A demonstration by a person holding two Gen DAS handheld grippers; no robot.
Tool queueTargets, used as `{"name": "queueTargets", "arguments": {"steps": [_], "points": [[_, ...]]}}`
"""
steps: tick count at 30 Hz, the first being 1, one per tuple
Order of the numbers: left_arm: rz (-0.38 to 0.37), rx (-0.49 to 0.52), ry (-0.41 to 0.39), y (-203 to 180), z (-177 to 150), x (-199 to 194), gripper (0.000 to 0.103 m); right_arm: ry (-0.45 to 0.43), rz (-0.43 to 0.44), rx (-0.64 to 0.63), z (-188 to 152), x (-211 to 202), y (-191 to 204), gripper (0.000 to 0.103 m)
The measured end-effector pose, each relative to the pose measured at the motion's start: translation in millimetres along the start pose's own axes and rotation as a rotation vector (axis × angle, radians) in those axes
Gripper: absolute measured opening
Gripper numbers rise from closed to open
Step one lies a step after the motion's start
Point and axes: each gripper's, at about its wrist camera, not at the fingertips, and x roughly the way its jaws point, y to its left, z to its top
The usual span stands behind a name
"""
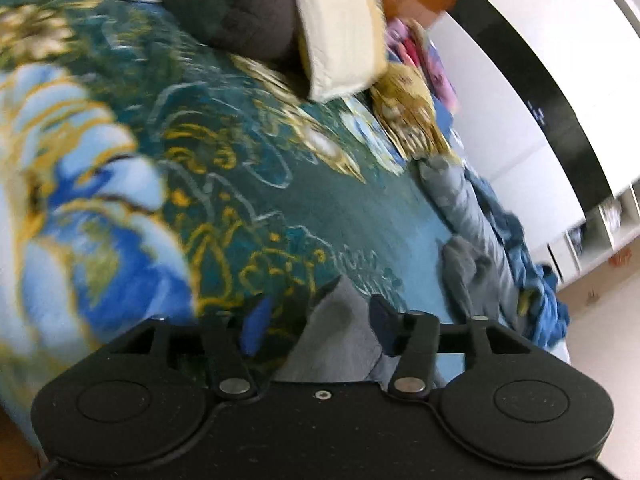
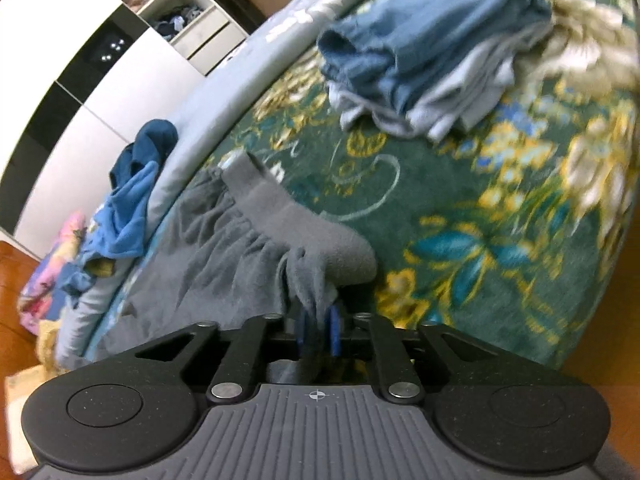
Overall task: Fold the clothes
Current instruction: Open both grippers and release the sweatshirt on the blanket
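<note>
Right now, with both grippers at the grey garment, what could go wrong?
1. The left gripper stands open around the grey garment, so that corner may drop and spoil the fold.
2. The right gripper pinches only a thin bunch, which could slip.
3. The folded stack lies close; dragged cloth might disturb it.

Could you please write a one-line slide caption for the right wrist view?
Right hand-held gripper pinches a grey garment on the floral blanket, folded blue clothes stacked beyond.
</note>
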Motion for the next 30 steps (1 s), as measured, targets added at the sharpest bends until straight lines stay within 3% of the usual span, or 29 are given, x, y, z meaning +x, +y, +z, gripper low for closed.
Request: {"name": "queueTargets", "arguments": {"steps": [3, 7, 10, 12, 13, 14, 18, 22, 25, 27, 29, 30], "points": [[-0.018, 0.072, 0.033, -7, 6, 11, 0.058, -0.055, -0.111, -0.066, 5, -11, 14, 0.026], [-0.086, 0.092, 0.065, -13, 1, 20, 0.058, -0.209, -0.272, -0.188, 7, -31, 41, 0.028], [-0.067, 0.119, 0.074, -20, -2, 27, 0.055, -0.154, -0.147, -0.227, 7, -27, 55, 0.032], [-0.03, 0.13, 0.074, -28, 0, 29, 0.044, -0.12, -0.114, -0.286, -1, -16, 70, 0.032], [-0.012, 0.136, 0.075, -32, 0, 30, 0.01, -0.103, -0.105, -0.294, -5, -11, 74, 0.032], [-0.003, 0.144, 0.06, -37, 1, 28, 0.006, -0.086, -0.095, -0.301, -9, -5, 79, 0.032], [0.006, 0.159, -0.054, -43, 9, 15, 0.006, -0.027, -0.078, -0.335, -23, 14, 91, 0.032], [0.104, 0.178, -0.002, -35, 9, 37, 0.008, 0.004, -0.089, -0.34, -31, 23, 93, 0.032], [0.127, 0.175, -0.019, -40, 10, 30, 0.021, 0.017, -0.086, -0.32, -32, 26, 89, 0.032], [0.153, 0.207, -0.047, -49, 15, 21, 0.027, 0.02, -0.078, -0.331, -29, 30, 89, 0.032], [0.185, 0.258, -0.092, -66, 23, 13, 0.04, 0.021, -0.075, -0.347, -27, 35, 91, 0.035], [0.169, 0.269, -0.098, -75, 26, 15, 0.042, 0.02, -0.072, -0.347, -26, 37, 92, 0.035]]}}
